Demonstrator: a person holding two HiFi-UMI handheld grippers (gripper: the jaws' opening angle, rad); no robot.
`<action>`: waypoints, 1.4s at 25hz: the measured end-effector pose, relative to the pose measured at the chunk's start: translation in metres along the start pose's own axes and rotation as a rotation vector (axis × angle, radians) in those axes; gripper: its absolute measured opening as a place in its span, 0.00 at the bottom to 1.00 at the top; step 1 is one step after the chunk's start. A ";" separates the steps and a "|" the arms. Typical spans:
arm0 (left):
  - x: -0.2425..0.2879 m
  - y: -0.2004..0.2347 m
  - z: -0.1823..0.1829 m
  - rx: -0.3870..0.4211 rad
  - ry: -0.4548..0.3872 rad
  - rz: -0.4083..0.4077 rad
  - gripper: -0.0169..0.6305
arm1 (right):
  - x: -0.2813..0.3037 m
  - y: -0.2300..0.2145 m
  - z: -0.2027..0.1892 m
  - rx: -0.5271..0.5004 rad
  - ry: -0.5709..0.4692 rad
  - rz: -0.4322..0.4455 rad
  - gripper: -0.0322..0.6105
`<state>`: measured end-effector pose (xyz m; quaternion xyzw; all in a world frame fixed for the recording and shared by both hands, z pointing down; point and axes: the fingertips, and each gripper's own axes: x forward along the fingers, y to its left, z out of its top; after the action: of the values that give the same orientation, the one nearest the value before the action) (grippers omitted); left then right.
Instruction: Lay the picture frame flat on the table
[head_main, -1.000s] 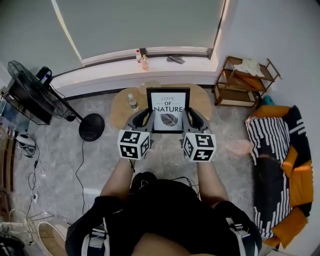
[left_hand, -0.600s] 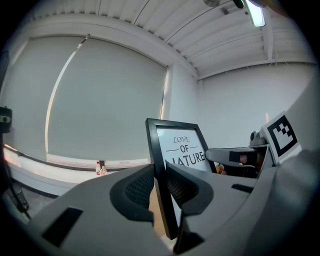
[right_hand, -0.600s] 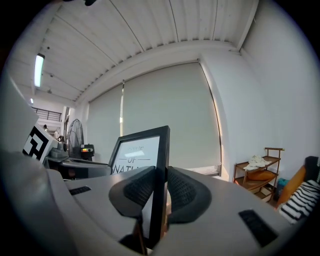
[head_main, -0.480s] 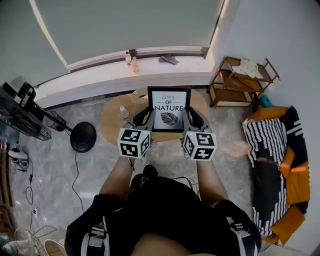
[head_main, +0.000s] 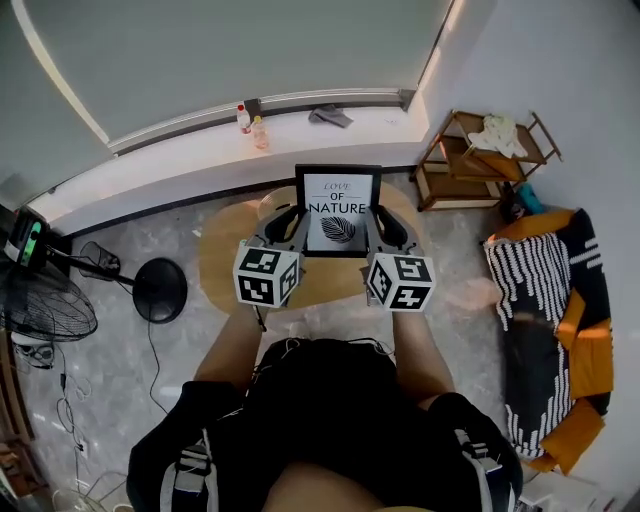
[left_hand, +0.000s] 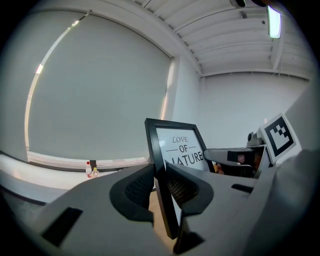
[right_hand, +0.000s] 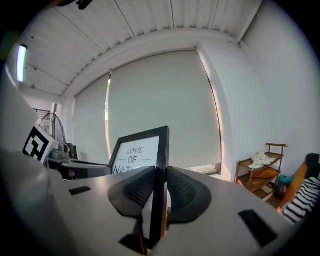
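Head view: picture frame (head_main: 340, 208) stands upright, print toward the person, over the far half of the round wooden counter (head_main: 222, 255). Left tongs (head_main: 292, 228) are at its left side, right tongs (head_main: 385, 230) at its right; can't tell if the bottom edge touches the wood. Left gripper view: left tongs (left_hand: 161, 184) are clamped on the frame's (left_hand: 182, 147) black side rail, pads on front & back. Right gripper view: right tongs (right_hand: 160, 187) pinch the opposite rail of the frame (right_hand: 135, 152) the same way. So grip's done w/ both, frame's at the counter. Still to do, prob.: lower it, tip it flat, release.
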<state>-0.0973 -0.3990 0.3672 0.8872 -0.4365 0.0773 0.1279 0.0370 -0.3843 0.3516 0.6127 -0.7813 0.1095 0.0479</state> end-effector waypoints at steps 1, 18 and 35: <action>0.008 0.009 0.000 -0.006 0.006 -0.005 0.17 | 0.011 -0.001 -0.001 0.002 0.007 0.001 0.19; 0.177 0.044 -0.089 -0.151 0.258 0.096 0.17 | 0.157 -0.120 -0.101 0.105 0.300 0.139 0.19; 0.309 0.076 -0.280 -0.393 0.558 0.201 0.17 | 0.271 -0.211 -0.308 0.199 0.730 0.272 0.19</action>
<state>0.0223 -0.5939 0.7240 0.7430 -0.4765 0.2432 0.4023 0.1569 -0.6176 0.7313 0.4262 -0.7723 0.4005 0.2481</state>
